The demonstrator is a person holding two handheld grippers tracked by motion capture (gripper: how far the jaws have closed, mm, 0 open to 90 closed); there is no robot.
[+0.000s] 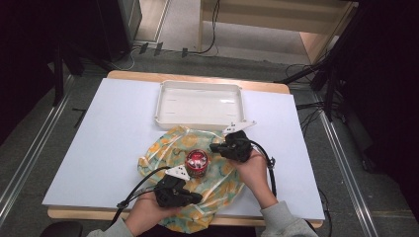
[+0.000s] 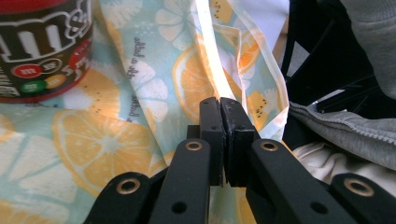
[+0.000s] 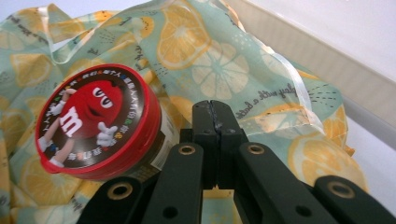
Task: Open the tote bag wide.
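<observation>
A mint cloth [image 1: 220,183] printed with orange slices lies rumpled on the white table [image 1: 111,140], with a red-lidded candy jar [image 1: 196,163] standing upright at its middle. My left gripper [image 1: 197,198] is at the cloth's near edge, just in front of the jar. Its jaws [image 2: 219,100] are shut on the cloth's white hem [image 2: 212,51], which rises from their tips; the jar [image 2: 42,51] stands beyond, to the left. My right gripper [image 1: 213,147] is at the cloth's far right edge beside the jar. It [image 3: 212,103] is shut on a raised fold of cloth [image 3: 210,60], next to the jar [image 3: 93,121].
An empty white tray [image 1: 200,83] sits at the back of the table, just beyond the cloth. Bare table lies to the left and right of the cloth. A grey sleeve [image 2: 355,135] and dark chair parts lie past the table's near edge.
</observation>
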